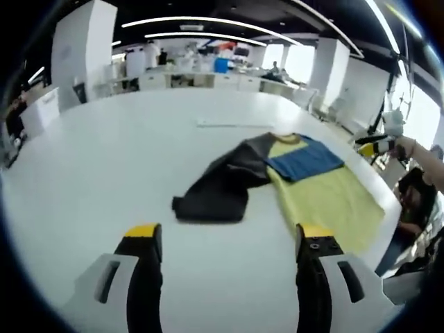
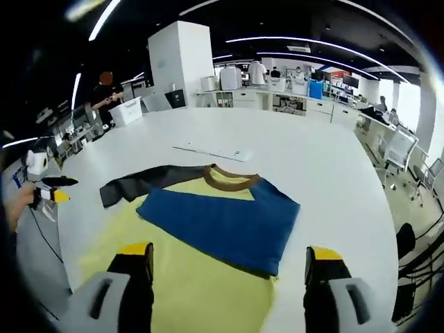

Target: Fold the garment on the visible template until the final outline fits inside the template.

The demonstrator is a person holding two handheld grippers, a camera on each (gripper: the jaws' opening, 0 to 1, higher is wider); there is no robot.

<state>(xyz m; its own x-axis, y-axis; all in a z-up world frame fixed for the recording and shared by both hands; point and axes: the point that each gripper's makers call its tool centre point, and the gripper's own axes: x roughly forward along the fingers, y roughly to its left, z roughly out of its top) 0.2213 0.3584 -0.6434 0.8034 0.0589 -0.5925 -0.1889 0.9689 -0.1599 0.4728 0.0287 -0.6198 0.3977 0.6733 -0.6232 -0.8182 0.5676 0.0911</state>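
Left gripper hangs wide open above the white desk, right gripper wide open over the yellow T-shirt, which lies flat, blue sleeve folded across it, dark sleeve spread outward

Open-plan office or lab: long ceiling light strips, white pillar, rows of white desks, office chairs, large white tabletop.

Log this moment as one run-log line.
left gripper: open, empty | right gripper: open, empty | shirt: on white table, blue sleeve folded in, dark sleeve spread out | fold: unfinished
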